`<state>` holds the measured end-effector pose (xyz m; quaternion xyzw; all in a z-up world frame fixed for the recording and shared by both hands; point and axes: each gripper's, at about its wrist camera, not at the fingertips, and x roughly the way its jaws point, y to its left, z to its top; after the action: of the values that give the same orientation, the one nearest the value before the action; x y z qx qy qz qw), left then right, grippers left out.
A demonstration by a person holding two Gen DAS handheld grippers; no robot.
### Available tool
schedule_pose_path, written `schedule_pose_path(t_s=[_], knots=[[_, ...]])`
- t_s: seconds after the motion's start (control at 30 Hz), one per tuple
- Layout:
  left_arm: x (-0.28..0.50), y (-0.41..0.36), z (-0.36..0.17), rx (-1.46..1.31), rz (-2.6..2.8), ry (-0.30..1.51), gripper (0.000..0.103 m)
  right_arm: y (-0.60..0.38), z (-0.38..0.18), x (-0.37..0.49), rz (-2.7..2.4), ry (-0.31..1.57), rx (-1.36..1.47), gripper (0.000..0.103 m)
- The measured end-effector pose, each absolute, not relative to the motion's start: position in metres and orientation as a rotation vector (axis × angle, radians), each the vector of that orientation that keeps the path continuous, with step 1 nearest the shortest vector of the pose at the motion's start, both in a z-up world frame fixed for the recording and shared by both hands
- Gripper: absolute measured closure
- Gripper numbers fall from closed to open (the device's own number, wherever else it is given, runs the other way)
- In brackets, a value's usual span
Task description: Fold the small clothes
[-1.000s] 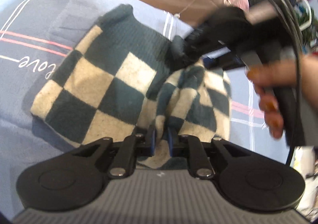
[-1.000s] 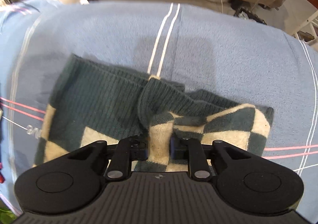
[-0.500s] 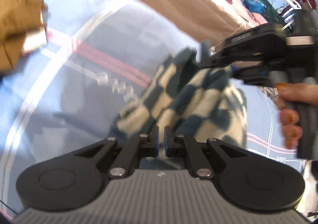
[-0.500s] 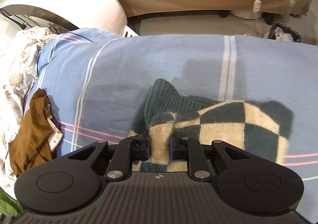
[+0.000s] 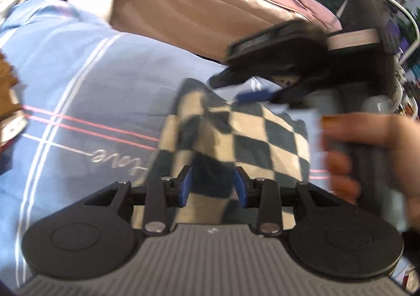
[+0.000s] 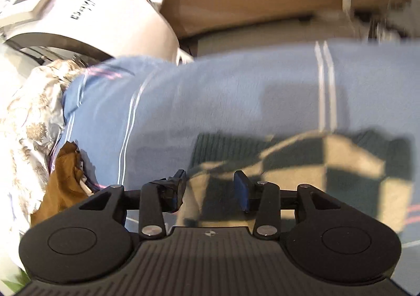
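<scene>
Brown garment (image 6: 63, 180): bunched at the far left edge of the blue blanket (image 5: 86, 91), well apart from the work.
Left gripper (image 5: 212, 185): jaws apart, having just been opening; cloth below, pads not pressing it.
Checkered garment (image 5: 236, 133): folded, lying on the blanket under both tools.
Right gripper (image 6: 210, 188): jaws apart, just opened, nothing clamped.
Risk: with 2 grips released, the loose knit fold may spring open; a fingertip snagging on withdrawal could drag it askew.

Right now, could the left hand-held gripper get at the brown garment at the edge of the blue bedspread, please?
Probably yes: the left hand-held gripper is open, and only bare bedspread separates it from the brown garment.
</scene>
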<state>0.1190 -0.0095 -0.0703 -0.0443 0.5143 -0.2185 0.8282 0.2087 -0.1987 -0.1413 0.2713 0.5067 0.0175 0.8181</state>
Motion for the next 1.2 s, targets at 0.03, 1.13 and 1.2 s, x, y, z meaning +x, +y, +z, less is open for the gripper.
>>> schedule_pose_path(t_s=[0.03,1.13,1.2], knots=[[0.12,-0.014,-0.074,-0.062,-0.463,1.096,0.069,-0.204,-0.129,0.201,0.036,1.043,0.512,0.03],[0.1,0.097,-0.153,-0.523,-0.488,1.219,0.0,-0.31,-0.203,0.03,-0.05,0.896,1.111,0.0],[0.098,0.094,-0.167,-0.601,-0.487,1.24,0.0,-0.304,-0.21,0.029,-0.051,0.913,1.117,0.0]])
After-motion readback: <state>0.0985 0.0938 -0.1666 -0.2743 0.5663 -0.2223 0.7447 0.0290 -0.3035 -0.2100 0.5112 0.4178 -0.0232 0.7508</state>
